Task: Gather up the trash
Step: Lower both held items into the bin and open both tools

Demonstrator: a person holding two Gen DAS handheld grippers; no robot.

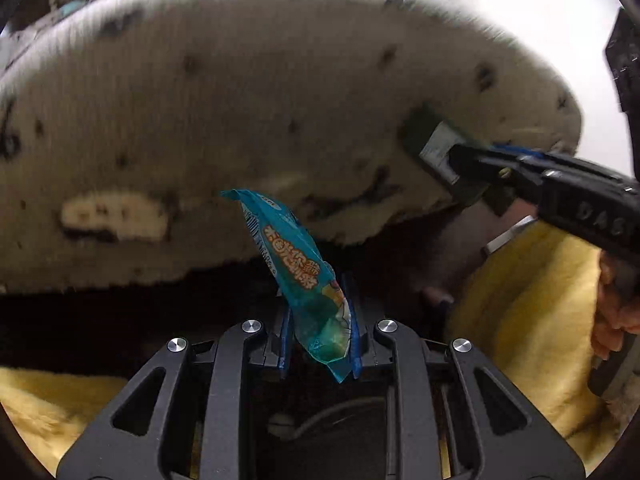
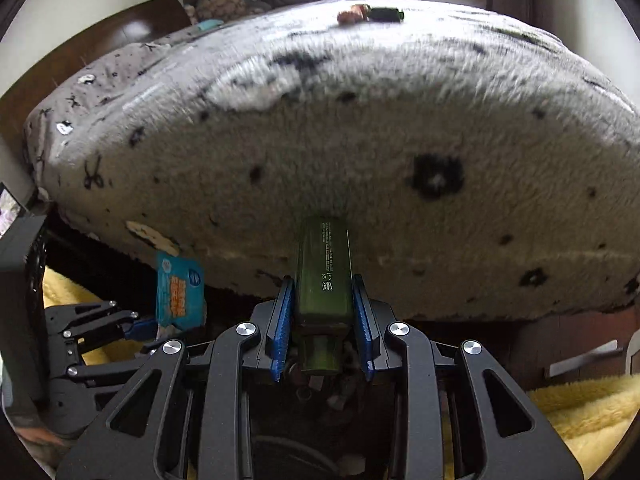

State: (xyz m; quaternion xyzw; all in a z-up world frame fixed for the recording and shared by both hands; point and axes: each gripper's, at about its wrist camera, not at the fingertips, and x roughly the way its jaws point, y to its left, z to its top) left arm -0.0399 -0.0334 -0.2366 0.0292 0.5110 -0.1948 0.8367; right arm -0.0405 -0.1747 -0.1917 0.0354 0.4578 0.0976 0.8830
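My left gripper point(image 1: 320, 320) is shut on a teal snack wrapper point(image 1: 296, 272) with orange lettering, held upright in front of the bed. The wrapper also shows in the right wrist view point(image 2: 180, 292), with the left gripper point(image 2: 140, 328) below it. My right gripper point(image 2: 324, 312) is shut on a dark green box point(image 2: 324, 272) that points at the bed's side. In the left wrist view the right gripper point(image 1: 472, 160) holds the green box point(image 1: 436, 144) against the blanket at the right.
A bed with a fluffy grey-white spotted blanket point(image 2: 360, 140) fills both views. A dark green item and a pinkish item point(image 2: 372, 14) lie on its far side. A yellow fleece point(image 1: 532, 300) lies low beside the bed. A dark wooden headboard point(image 2: 120, 32) is at the left.
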